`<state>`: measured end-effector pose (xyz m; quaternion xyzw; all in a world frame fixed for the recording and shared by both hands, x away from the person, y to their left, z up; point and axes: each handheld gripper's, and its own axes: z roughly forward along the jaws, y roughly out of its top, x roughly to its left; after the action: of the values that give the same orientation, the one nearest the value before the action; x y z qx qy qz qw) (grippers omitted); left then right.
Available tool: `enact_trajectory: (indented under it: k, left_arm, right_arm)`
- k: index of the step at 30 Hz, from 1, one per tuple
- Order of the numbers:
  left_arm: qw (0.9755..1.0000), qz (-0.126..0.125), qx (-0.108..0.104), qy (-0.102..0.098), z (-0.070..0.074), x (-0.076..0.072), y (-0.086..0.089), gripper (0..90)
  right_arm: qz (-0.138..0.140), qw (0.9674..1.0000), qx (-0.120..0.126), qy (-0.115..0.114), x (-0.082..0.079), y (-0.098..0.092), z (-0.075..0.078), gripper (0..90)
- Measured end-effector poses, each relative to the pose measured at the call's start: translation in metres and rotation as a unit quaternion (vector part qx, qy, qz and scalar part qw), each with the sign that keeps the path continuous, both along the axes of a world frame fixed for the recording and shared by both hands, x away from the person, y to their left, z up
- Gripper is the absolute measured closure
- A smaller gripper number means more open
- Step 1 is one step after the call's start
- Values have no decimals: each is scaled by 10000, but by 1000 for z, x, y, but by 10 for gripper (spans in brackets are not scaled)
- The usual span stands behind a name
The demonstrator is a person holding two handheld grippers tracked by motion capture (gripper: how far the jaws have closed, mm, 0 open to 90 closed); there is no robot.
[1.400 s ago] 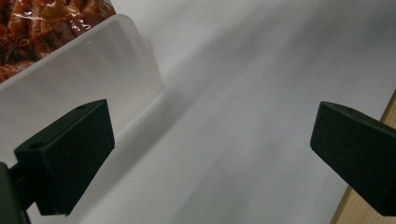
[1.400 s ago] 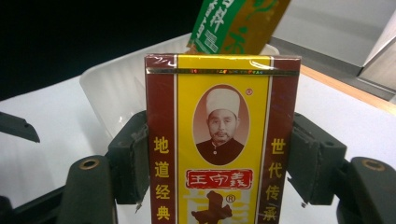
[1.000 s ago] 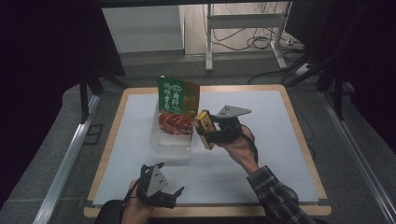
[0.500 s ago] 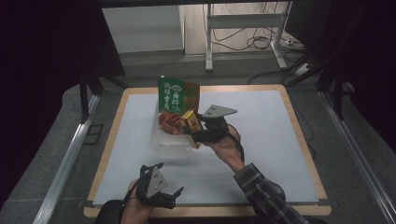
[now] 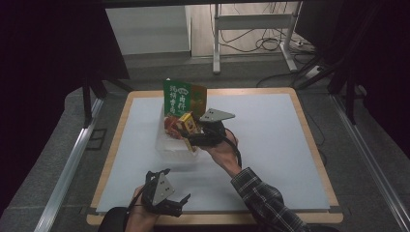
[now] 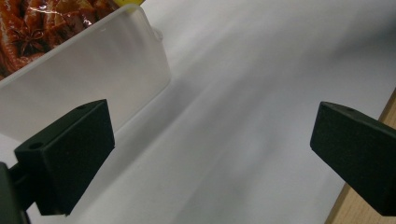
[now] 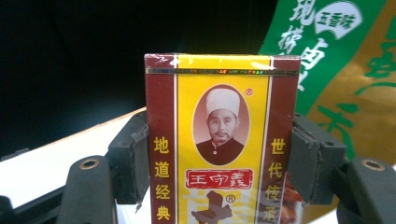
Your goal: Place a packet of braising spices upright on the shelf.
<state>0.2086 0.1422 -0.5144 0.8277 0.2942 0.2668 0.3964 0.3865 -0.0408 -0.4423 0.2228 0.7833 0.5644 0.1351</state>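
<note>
Spice box carried over the bin

At the bottom of the high view the left hand-held gripper rests on the white table with jaws wide and empty, likely waiting. Just above, near centre, the right hand-held gripper clamps the yellow-and-maroon cardboard spice box by its sides, holding it over the clear plastic bin, seemingly to drop it in beside the upright green snack bag.

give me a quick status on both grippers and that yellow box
Right gripper shut on yellow box, held over clear bin. Left gripper open, nothing between its jaws, near table's front edge. Green bag stands behind bin; nothing in the way.
</note>
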Motion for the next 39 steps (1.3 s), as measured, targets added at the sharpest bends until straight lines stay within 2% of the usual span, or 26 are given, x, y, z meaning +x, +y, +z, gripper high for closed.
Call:
enact_trajectory:
  k: [11, 19, 23, 29, 33, 35, 39]
  left_arm:
    - [10000, -16, 1, -7, 0, 0, -1, 0]
    - [10000, -27, -1, -6, 0, 0, -2, 0]
    - [10000, -48, 17, -12, 0, 0, -2, 0]
    - [10000, -60, 39, -1, -1, 0, -2, 0]
    - [10000, -64, 44, -6, -1, 0, -2, 0]
    - [10000, -66, 48, -2, -1, 0, -2, 0]
    - [10000, -69, 50, 7, -1, 0, -3, 0]
  right_arm:
    - [-8, 10000, 17, -38, -1, 14, -4, 320]
    - [22, 9999, 117, 25, -1, 24, -10, 320]
    - [56, 9999, 134, 81, -1, 27, -17, 320]
    - [39, 9998, 46, 166, 0, 25, -26, 321]
    - [59, 9997, -162, 153, -1, 25, -28, 322]
    - [46, 9997, -173, 164, -2, 24, -29, 322]
    - [14, 9993, -204, 298, 0, 22, -31, 323]
